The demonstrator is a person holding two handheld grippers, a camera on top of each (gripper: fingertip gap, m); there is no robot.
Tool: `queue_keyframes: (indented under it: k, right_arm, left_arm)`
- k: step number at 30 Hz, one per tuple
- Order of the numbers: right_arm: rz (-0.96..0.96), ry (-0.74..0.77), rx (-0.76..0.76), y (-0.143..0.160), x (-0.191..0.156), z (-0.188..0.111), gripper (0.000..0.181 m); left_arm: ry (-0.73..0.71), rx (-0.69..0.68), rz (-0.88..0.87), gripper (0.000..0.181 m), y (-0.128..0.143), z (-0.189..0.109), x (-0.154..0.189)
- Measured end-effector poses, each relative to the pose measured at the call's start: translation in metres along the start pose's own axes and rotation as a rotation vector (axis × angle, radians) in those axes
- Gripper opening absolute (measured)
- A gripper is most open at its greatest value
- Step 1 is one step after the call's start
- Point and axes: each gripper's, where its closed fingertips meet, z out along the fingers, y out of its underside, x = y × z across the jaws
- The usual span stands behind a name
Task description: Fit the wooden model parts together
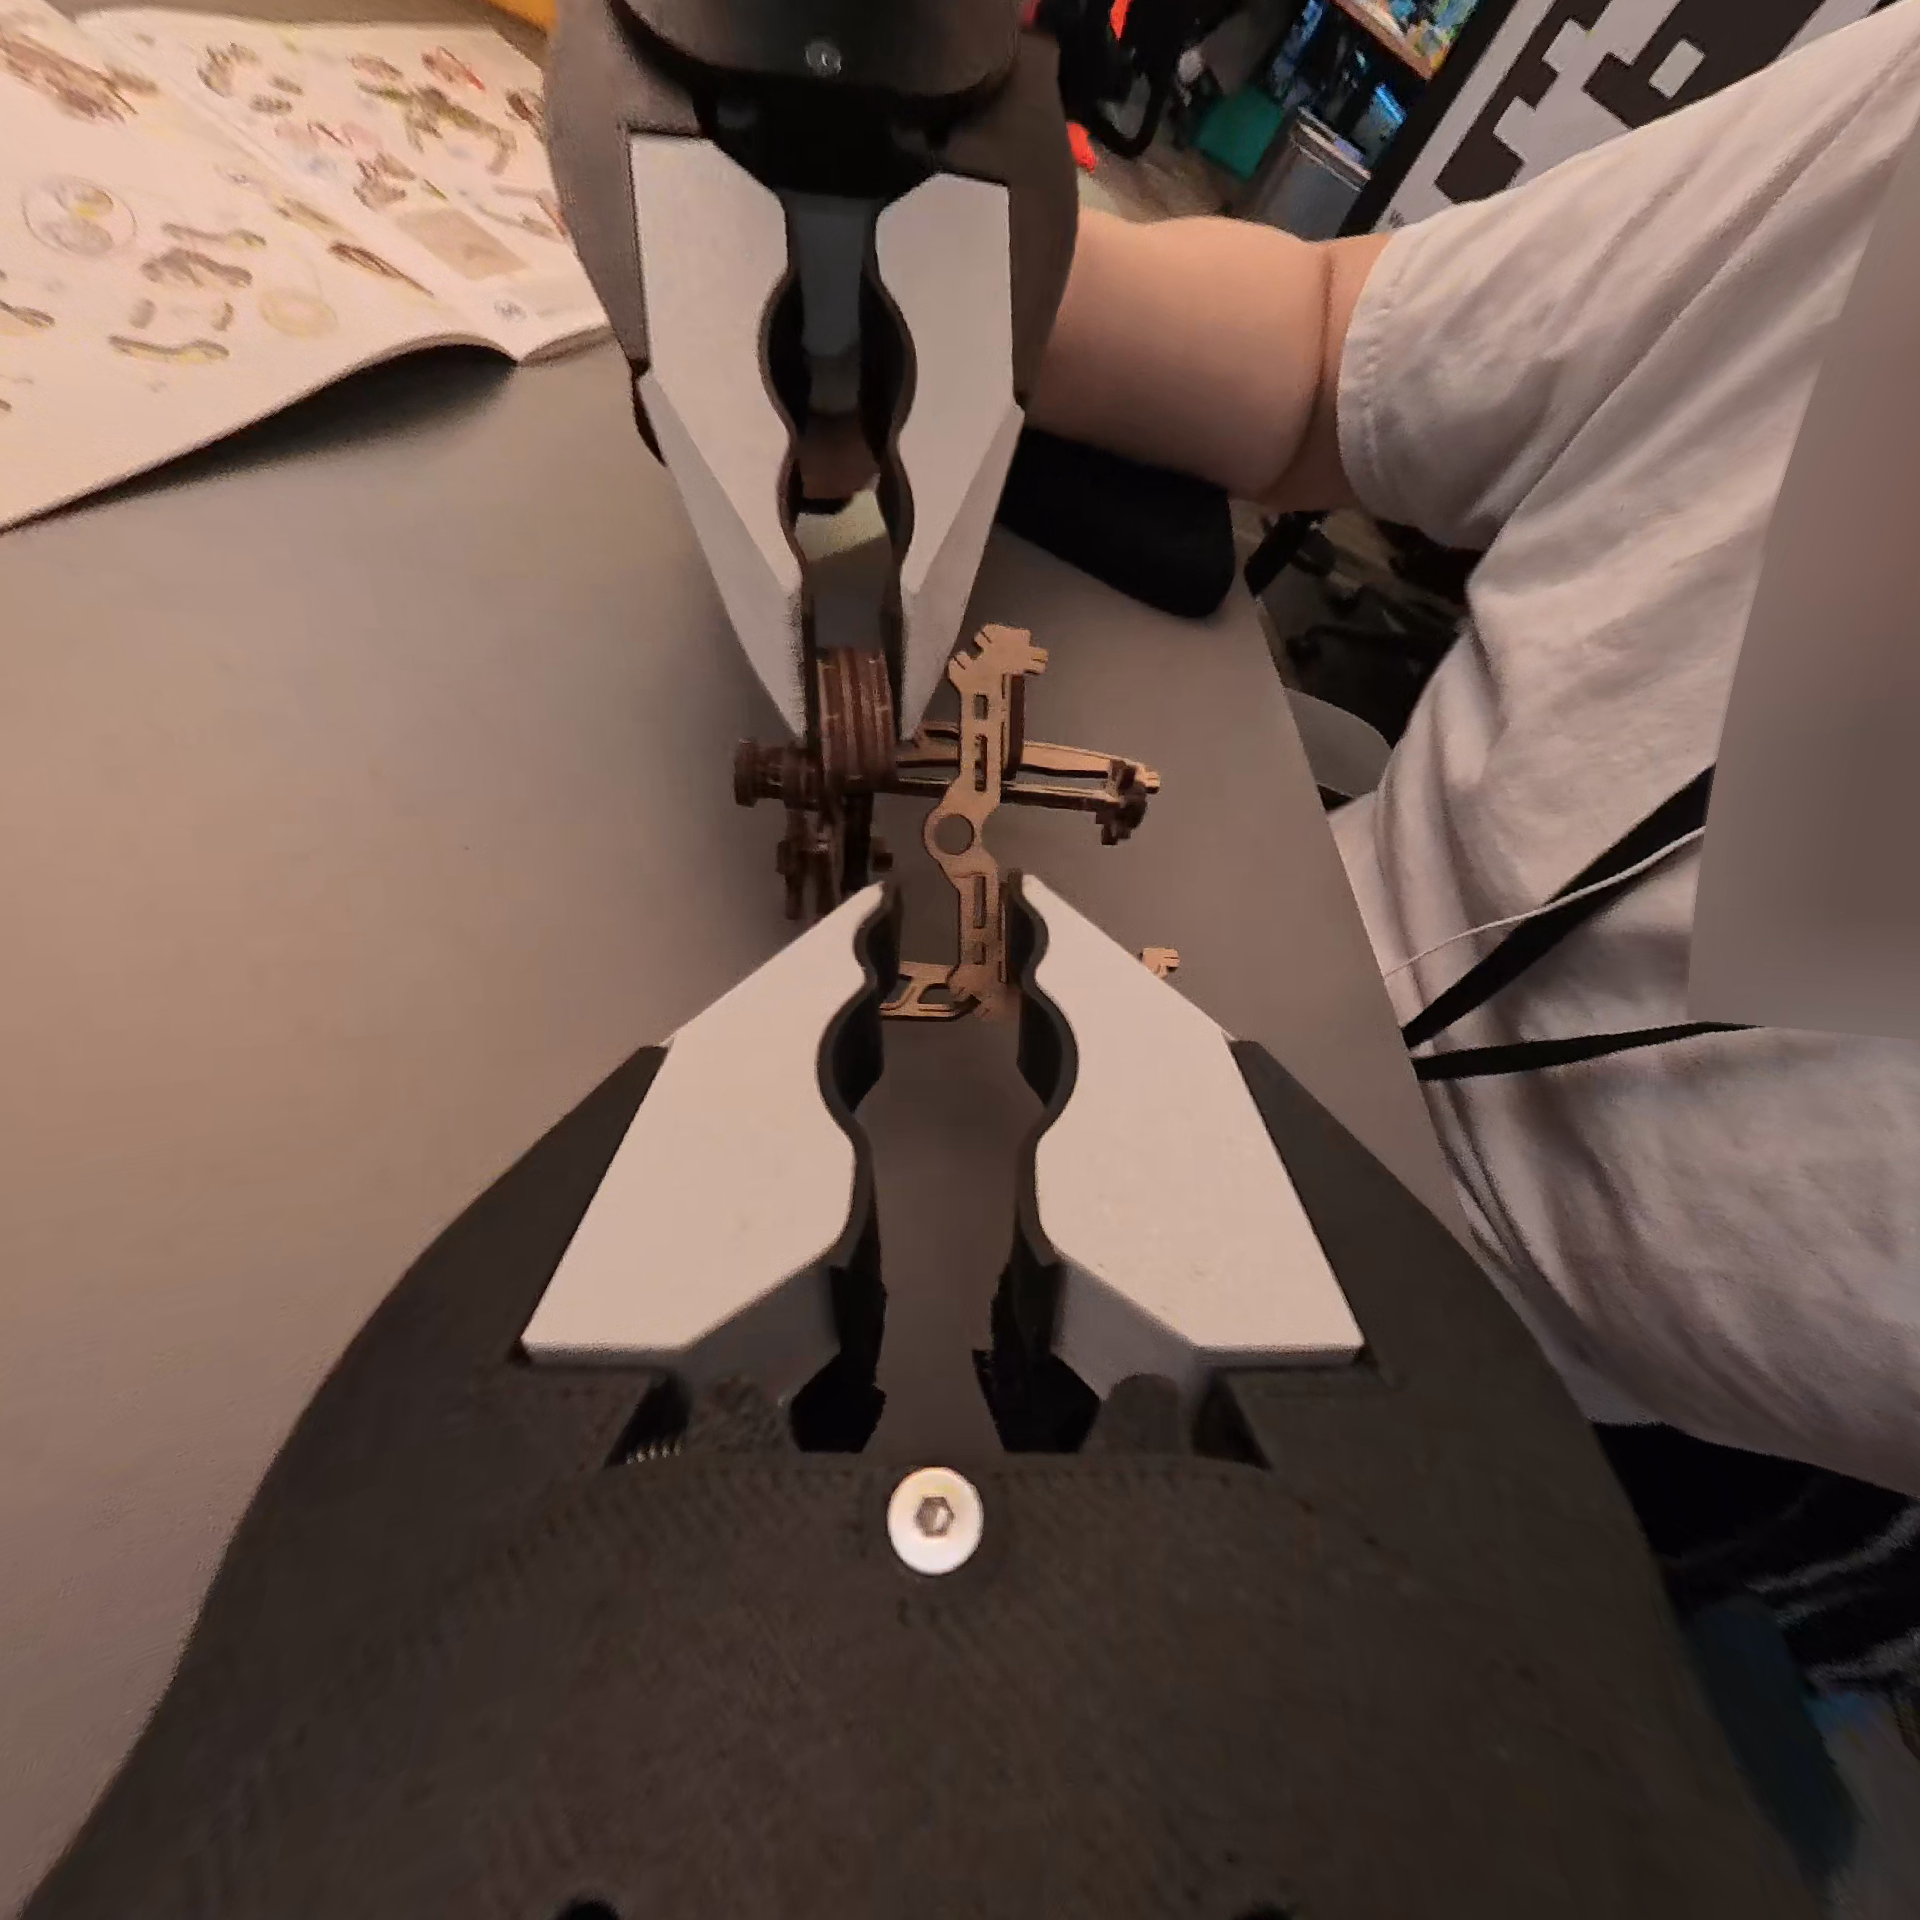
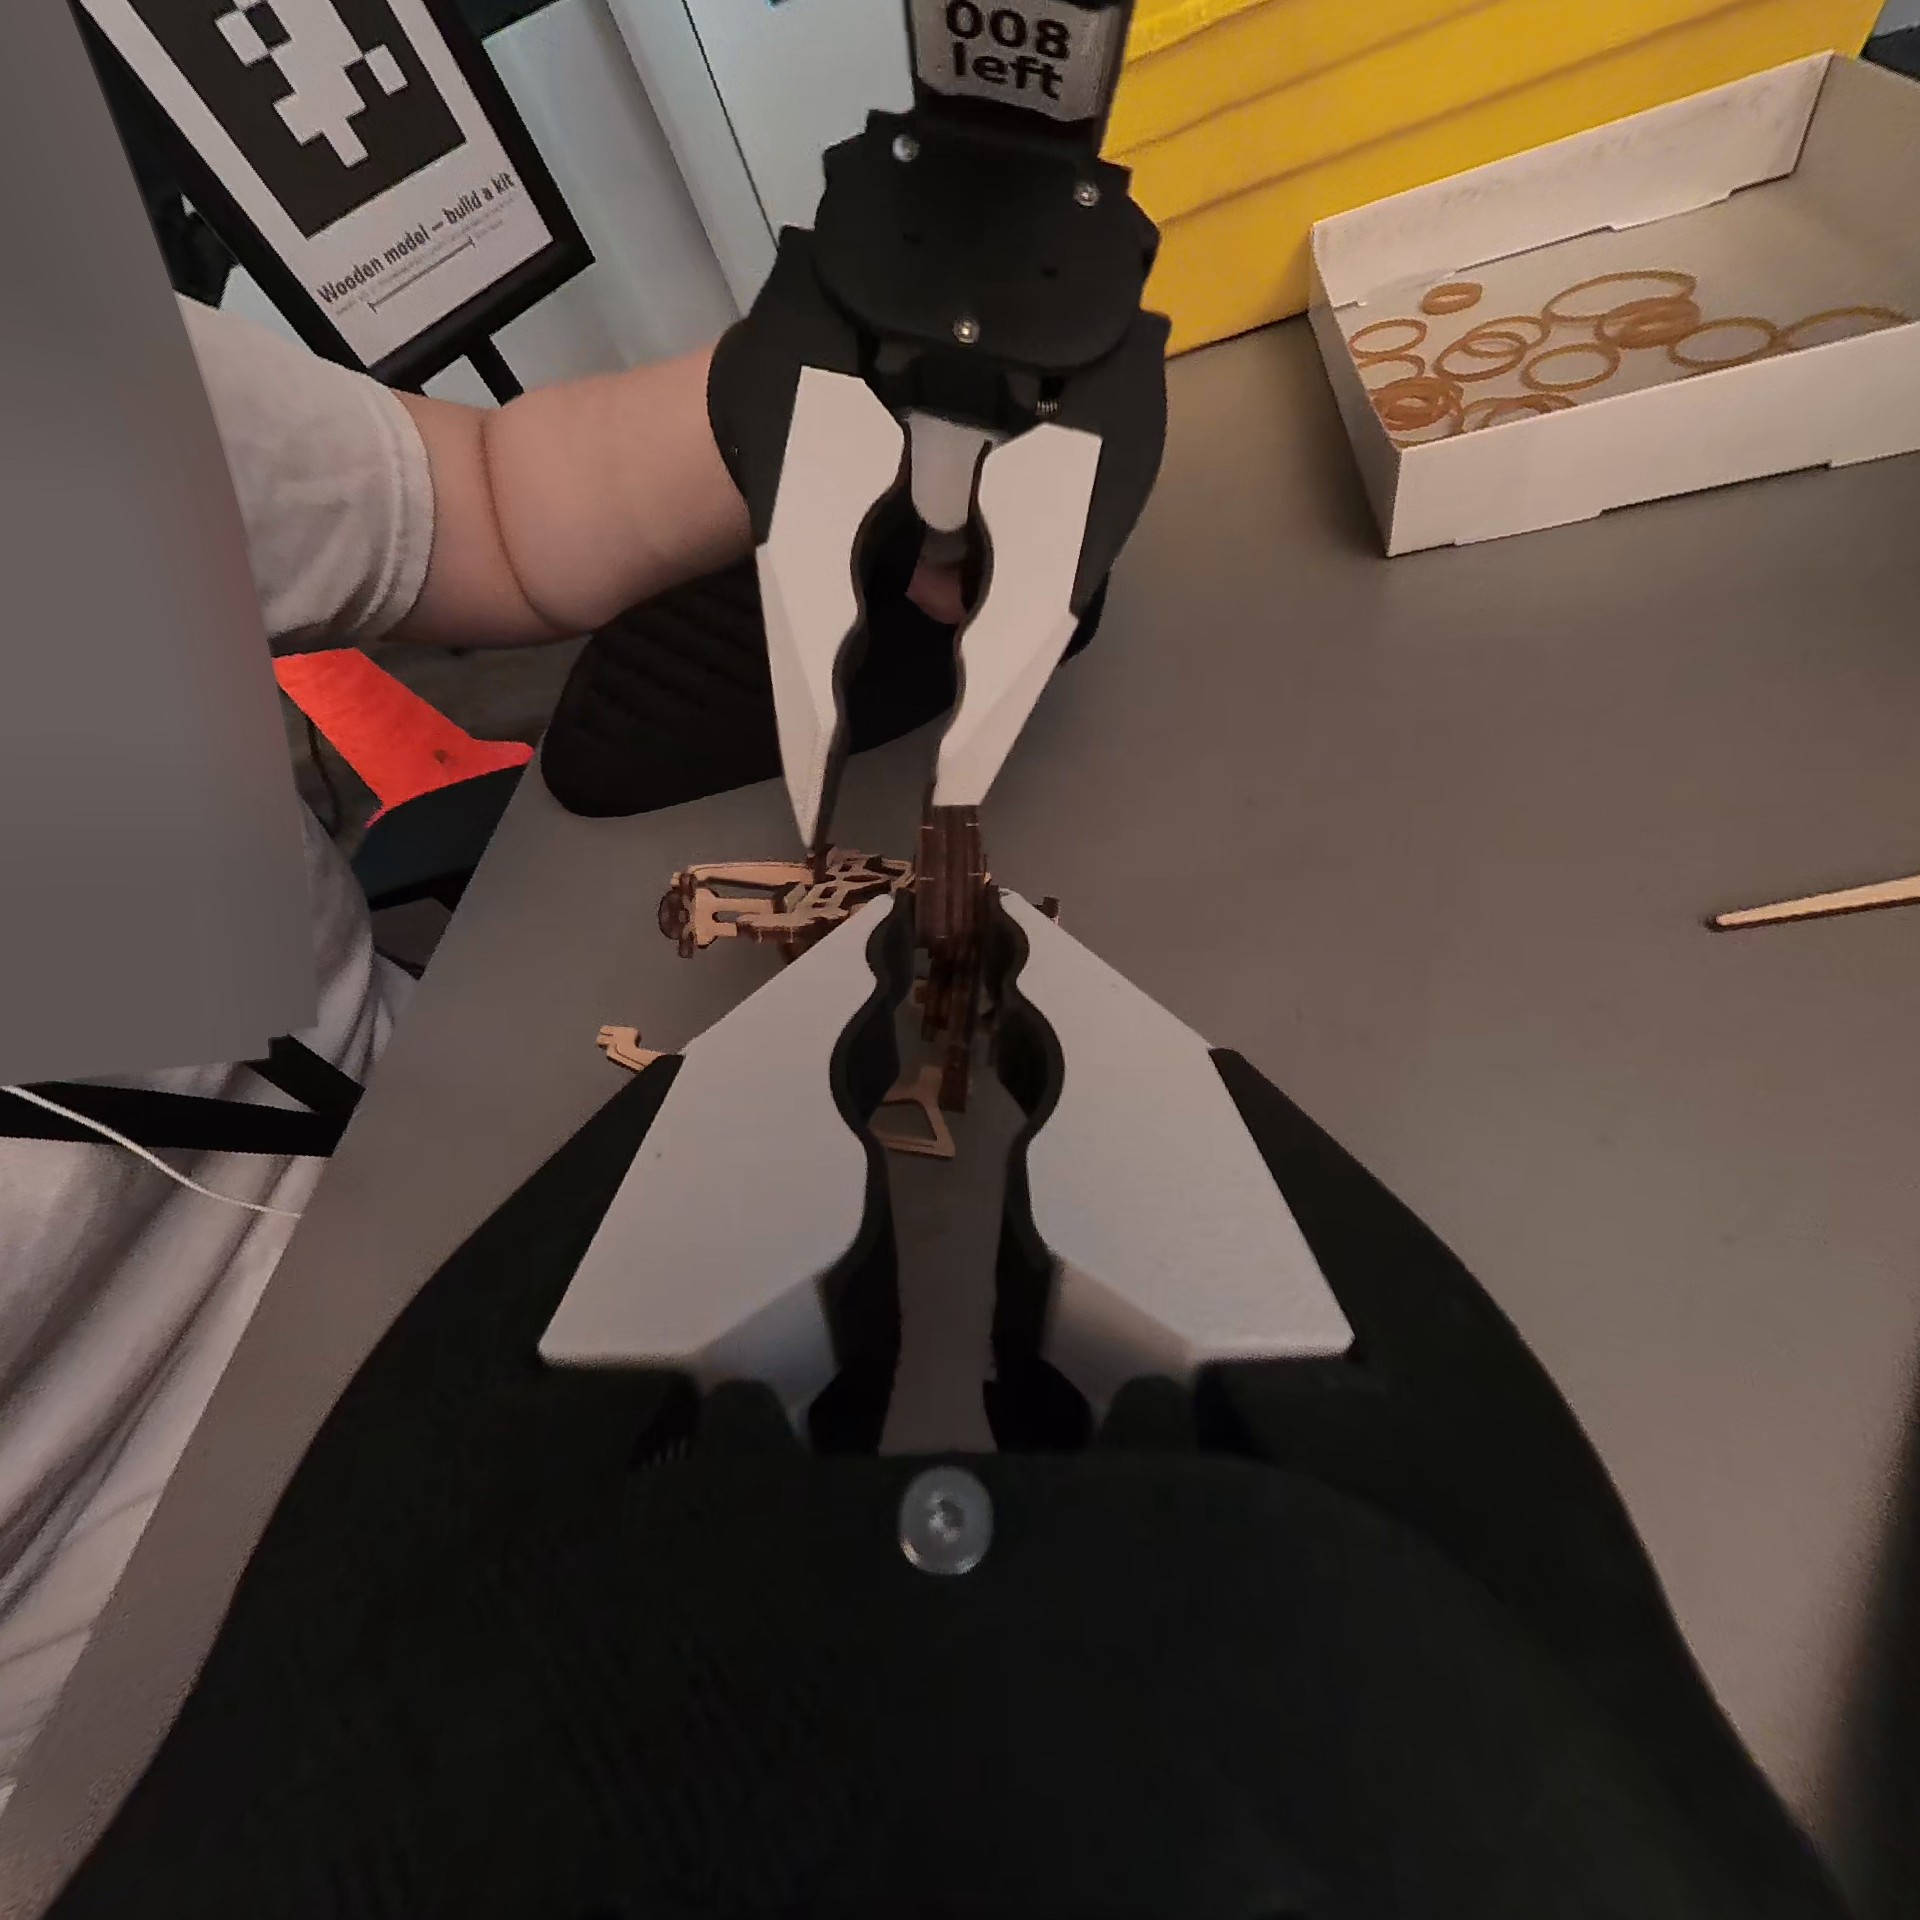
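With our left gripper (image 1: 951, 914) pinching the pale slotted wooden strut (image 1: 971, 831) above the grey table (image 1: 364, 831), we should ease it squarely into the dark disc stack (image 1: 854, 717) clamped by our right gripper (image 1: 854, 727) beyond.

A white box (image 2: 1455, 499) of rubber bands (image 2: 1507, 353) sits near a yellow bin (image 2: 1351, 135).

Printed lettering on a framed marker sign (image 2: 343, 166) past the tabletop's edge; a lettered, numbered sticker (image 2: 1006, 52) atop the left gripper (image 2: 891, 826); instruction booklet (image 1: 260, 208), print illegible.
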Motion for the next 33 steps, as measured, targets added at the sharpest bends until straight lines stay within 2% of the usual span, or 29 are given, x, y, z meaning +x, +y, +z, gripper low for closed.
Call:
queue_keyframes:
  k: [9,15,19,22,25,27,30,33]
  right_arm:
    - [-0.072,0.03,-0.021,0.0,-0.004,0.0,0.011]
    - [-0.148,0.075,-0.034,-0.001,-0.003,0.0,0.011]
    - [-0.248,0.133,-0.033,-0.003,-0.001,0.001,0.011]
    - [-0.279,0.178,-0.018,-0.006,0.004,0.004,0.011]
    - [-0.304,0.183,-0.013,-0.007,0.004,0.006,0.011]
    - [-0.362,0.204,-0.014,-0.006,0.004,0.006,0.011]
    - [-0.456,0.227,-0.025,-0.004,0.001,0.005,0.011]
    - [-0.458,0.25,-0.022,-0.005,0.003,0.005,0.011]
  left_arm:
    - [0.127,-0.042,-0.057,0.013,0.0,0.01,0.009]
    - [0.058,-0.069,0.016,0.009,0.001,0.012,0.01]
    - [-0.121,-0.079,0.18,0.008,-0.004,0.0,0.009]
    - [-0.37,-0.164,0.413,0.008,-0.007,-0.012,-0.004]
    - [-0.566,-0.192,0.692,0.008,-0.019,-0.016,-0.006]
    - [-0.661,-0.217,0.814,0.009,-0.024,-0.016,-0.007]
    - [-0.711,-0.289,0.898,0.009,-0.019,-0.01,-0.003]
    - [-0.791,-0.351,0.901,0.009,-0.009,-0.011,-0.001]
